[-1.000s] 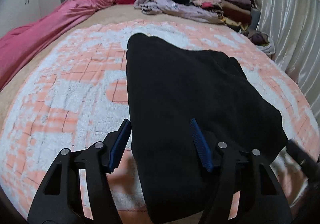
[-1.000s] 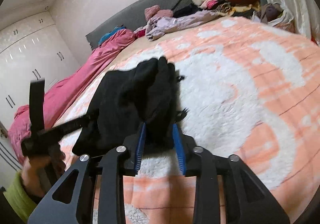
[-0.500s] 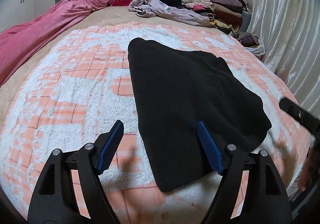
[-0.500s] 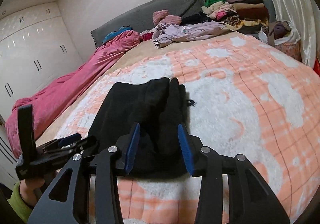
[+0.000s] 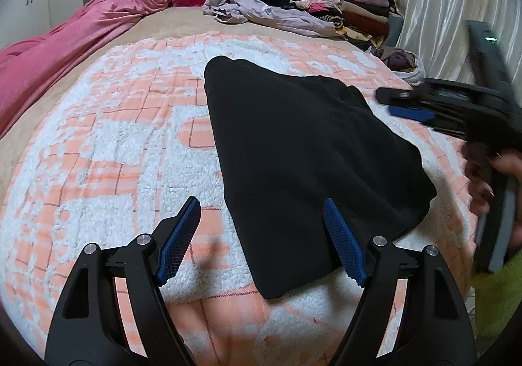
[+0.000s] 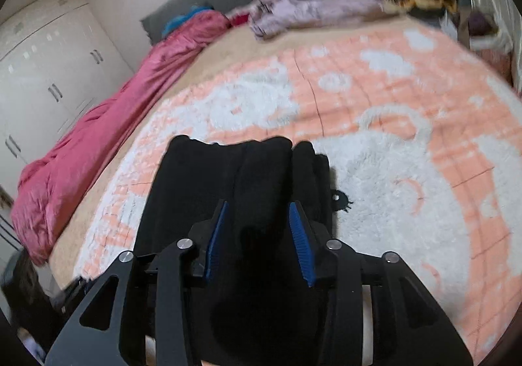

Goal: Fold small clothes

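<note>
A black folded garment (image 5: pixel 303 150) lies flat on the orange-and-white blanket (image 5: pixel 107 144) in the left wrist view. My left gripper (image 5: pixel 261 237) is open and hovers above the garment's near edge, holding nothing. My right gripper shows at the right of this view (image 5: pixel 411 105), raised above the garment's right side. In the right wrist view the garment (image 6: pixel 208 176) lies under and ahead of my right gripper (image 6: pixel 259 242), which is open and empty. This view is motion-blurred.
A pink duvet (image 5: pixel 71 39) lies along the bed's left side. Loose lilac clothes (image 5: pixel 261 10) and a stack of folded clothes (image 5: pixel 352 7) sit at the headboard. A white curtain (image 5: pixel 450 7) hangs on the right. White wardrobes (image 6: pixel 42 79) stand at the left.
My right gripper has let go of the garment, opened and lifted above it. My left gripper has drawn back and up. The garment now lies flat.
</note>
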`<state>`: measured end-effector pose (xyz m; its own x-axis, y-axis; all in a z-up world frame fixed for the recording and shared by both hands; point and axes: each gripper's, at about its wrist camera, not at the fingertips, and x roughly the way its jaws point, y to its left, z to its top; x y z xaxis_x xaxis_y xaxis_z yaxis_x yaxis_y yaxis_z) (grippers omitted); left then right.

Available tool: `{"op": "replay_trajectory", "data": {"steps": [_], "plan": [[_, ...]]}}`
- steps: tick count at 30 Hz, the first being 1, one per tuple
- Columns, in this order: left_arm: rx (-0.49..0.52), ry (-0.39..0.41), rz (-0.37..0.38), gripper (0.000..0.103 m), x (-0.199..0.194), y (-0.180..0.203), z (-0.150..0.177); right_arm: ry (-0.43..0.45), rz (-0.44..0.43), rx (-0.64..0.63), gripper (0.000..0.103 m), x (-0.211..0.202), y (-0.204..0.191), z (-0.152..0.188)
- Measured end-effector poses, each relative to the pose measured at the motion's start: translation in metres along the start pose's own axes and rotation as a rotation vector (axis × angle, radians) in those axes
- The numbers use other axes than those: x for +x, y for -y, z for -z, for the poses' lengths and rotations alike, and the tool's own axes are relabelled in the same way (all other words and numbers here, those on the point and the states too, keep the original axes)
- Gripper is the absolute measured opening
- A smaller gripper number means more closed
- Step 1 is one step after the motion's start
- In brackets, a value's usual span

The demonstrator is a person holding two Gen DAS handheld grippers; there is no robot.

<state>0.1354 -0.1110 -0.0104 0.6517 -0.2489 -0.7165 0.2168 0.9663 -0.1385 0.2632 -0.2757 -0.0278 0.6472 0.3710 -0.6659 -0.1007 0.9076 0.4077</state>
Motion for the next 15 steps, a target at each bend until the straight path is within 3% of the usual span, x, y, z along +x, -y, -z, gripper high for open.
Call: {"op": "replay_trajectory", "data": {"steps": [6,10,15], "plan": [[0.005,0.004,0.009,0.070,-0.002,0.000,-0.001,-0.076,-0.024,0.063,0.031,0.032,0.015,-0.012],[0.005,-0.008,0.010,0.070,0.002,0.000,0.000,-0.121,-0.084,0.100,0.031,0.050,0.021,-0.013],[-0.002,-0.016,0.010,0.071,0.005,-0.002,0.001,-0.099,-0.145,0.096,0.009,0.049,0.019,-0.012]]}}
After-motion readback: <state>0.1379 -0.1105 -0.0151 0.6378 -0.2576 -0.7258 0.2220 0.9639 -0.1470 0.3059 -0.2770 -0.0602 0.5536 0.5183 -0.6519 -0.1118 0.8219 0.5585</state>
